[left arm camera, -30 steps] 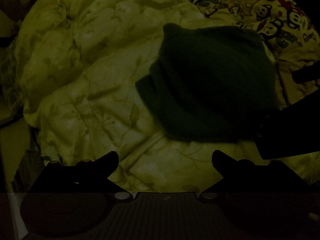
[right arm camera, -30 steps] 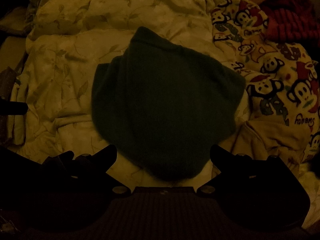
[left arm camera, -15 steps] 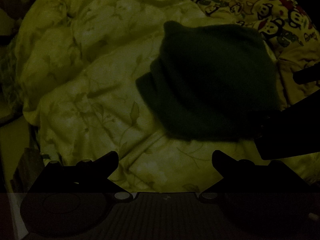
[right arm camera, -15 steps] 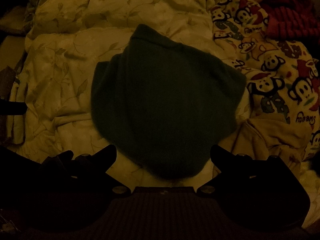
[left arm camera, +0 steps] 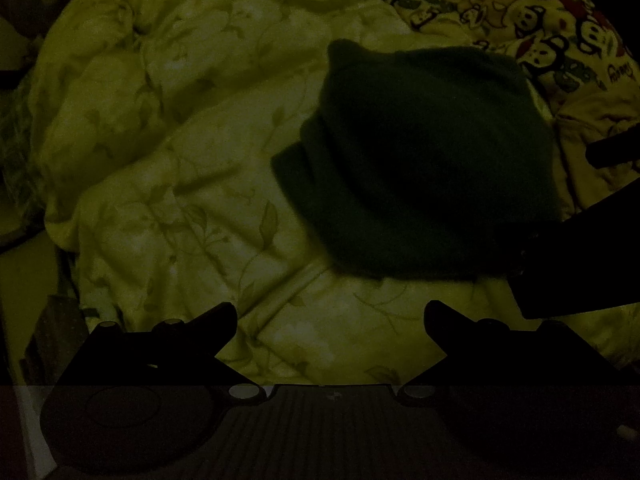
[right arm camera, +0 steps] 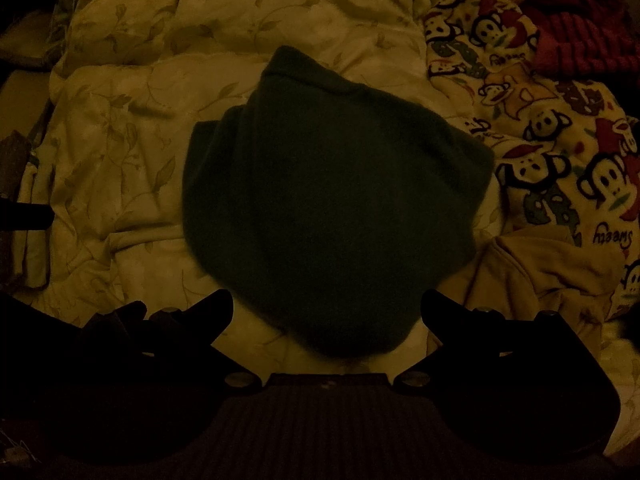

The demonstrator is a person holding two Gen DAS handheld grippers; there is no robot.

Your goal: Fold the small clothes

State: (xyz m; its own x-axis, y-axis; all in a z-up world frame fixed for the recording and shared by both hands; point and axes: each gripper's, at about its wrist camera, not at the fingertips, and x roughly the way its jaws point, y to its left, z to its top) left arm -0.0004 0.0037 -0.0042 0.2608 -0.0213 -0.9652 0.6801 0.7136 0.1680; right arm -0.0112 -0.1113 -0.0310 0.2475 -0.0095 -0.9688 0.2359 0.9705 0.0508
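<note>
The dark green garment (right arm camera: 332, 208) lies folded into a compact, rounded bundle on a leaf-print quilt (right arm camera: 168, 80), with a narrower edge pointing away from the cameras and layered folds visible along its left side. In the right wrist view, the right gripper (right arm camera: 327, 312) is positioned directly in front of the bundle; its two fingers stand wide apart, one on each side of the bundle's near edge, and grip nothing. In the left wrist view, the left gripper (left arm camera: 331, 316) is positioned over bare quilt (left arm camera: 180, 160), with the garment (left arm camera: 424, 160) ahead and to the right of it; its fingers are likewise spread and empty. The black body of the right gripper (left arm camera: 576, 256) enters the left wrist view from the right edge, just beside the bundle's near right corner; contact cannot be determined in the dim light. A monkey-print fleece (right arm camera: 560, 140) lies to the right of the garment, with a plain tan cloth (right arm camera: 540, 272) in front of it and a red ribbed fabric (right arm camera: 580, 40) behind it.
</note>
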